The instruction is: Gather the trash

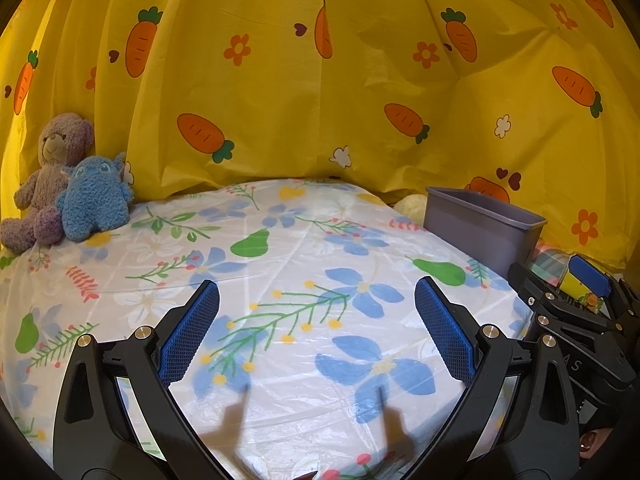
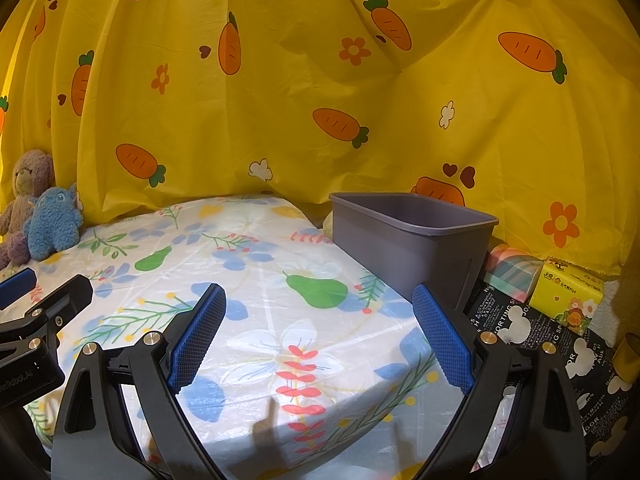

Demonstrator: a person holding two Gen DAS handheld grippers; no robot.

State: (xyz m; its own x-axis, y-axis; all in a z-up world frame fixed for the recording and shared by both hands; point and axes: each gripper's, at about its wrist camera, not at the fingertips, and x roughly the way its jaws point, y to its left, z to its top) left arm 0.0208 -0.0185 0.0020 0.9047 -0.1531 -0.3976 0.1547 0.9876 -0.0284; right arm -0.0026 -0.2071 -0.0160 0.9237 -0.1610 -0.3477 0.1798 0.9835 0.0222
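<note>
Hovering spread-wide and empty, both claws (image 1: 316, 296) (image 2: 318, 300) risked snagging the slick floral tablecloth (image 1: 280, 264) instead of trash.

On the far right, the black cloth (image 2: 520, 320) printed with white mouse-head shapes carries white lettering, of which only fragments such as "SPORTING", "JO" and "GOR" can be read. The yellow tissue pack (image 2: 570, 294) beside it bears characters too small to make out. On the left tool (image 2: 24, 384), seen from the right wrist view, faint lettering on the black body is not legible; the right tool (image 1: 576, 364) shows "AS".
</note>
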